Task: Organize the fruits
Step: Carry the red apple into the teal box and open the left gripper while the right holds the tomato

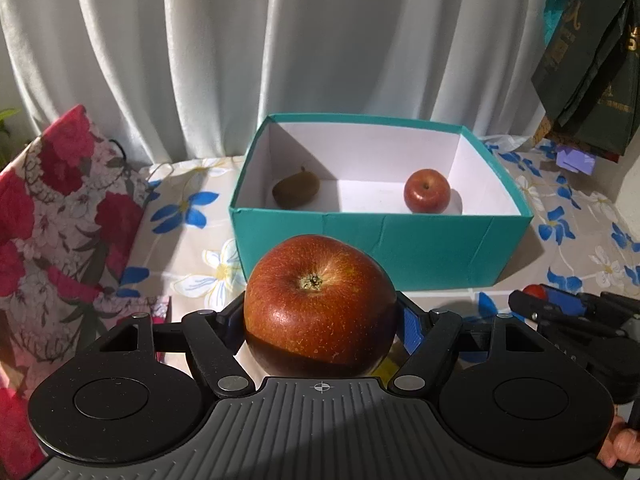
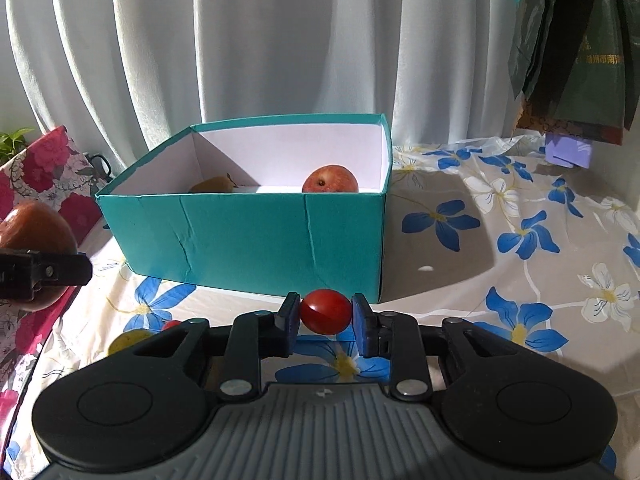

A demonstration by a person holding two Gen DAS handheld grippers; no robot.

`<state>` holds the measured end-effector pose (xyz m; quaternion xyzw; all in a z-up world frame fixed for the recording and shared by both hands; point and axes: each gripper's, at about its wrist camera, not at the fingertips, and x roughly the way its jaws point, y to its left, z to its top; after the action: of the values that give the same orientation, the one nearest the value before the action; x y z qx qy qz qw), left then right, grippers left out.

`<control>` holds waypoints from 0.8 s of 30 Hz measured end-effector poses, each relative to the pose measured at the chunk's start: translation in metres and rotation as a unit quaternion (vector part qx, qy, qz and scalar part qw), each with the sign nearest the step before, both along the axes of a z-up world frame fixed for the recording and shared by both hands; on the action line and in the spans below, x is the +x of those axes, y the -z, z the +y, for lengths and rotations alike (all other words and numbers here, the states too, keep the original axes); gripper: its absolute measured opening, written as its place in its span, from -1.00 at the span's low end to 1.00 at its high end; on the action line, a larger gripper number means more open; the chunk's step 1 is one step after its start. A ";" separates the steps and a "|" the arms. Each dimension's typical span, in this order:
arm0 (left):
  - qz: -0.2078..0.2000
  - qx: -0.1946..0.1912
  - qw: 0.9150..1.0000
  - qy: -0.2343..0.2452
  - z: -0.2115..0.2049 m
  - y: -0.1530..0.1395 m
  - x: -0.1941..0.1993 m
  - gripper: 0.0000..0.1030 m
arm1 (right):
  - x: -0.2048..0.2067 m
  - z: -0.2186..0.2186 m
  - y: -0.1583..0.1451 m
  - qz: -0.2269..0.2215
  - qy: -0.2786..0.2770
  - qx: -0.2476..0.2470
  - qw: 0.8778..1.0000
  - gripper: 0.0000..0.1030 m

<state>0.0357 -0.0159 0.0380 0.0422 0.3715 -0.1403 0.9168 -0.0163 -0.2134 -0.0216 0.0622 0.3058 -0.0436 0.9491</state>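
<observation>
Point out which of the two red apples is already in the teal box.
The smaller apple, resting at the right of the teal box beside a kiwi. The bigger apple is clamped in the left gripper.

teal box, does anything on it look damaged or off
Yes. The teal box has creases and wrinkles running down its near wall, seen in both wrist views. It still stands upright and open, with a small apple and a brownish fruit inside. Nothing looks spilled.

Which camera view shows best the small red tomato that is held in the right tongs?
The right wrist view. There the cherry tomato sits whole and close, pinched between the right tongs, in front of the teal box. The left wrist view shows only a small red sliver of it at the right edge, mostly hidden by the tongs.
</observation>
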 end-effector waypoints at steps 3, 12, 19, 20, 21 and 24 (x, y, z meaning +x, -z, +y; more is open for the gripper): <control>-0.013 0.004 1.000 0.004 -0.007 -0.006 0.006 0.49 | -0.005 0.001 -0.002 -0.003 -0.001 0.001 1.000 -0.48; -0.029 -0.002 1.000 0.004 -0.011 -0.017 0.025 0.49 | -0.017 -0.002 -0.010 -0.015 0.013 -0.004 1.000 -0.48; -0.032 0.005 0.999 -0.005 -0.015 -0.016 0.050 0.49 | -0.021 -0.004 -0.013 -0.018 0.028 -0.005 0.999 -0.48; -0.031 0.005 0.999 -0.007 -0.016 -0.017 0.054 0.49 | -0.021 -0.005 -0.014 -0.018 0.030 -0.005 0.999 -0.48; -0.032 0.006 0.999 -0.007 -0.017 -0.016 0.057 0.49 | -0.022 -0.006 -0.014 -0.018 0.033 -0.005 0.999 -0.48; -0.037 0.012 0.999 -0.011 -0.022 -0.016 0.069 0.49 | -0.022 -0.008 -0.015 -0.018 0.040 -0.007 0.999 -0.48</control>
<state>0.1044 -0.0383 0.0536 0.0544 0.3395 -0.1244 0.9308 -0.0381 -0.2214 -0.0063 0.0682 0.2856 -0.0830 0.9523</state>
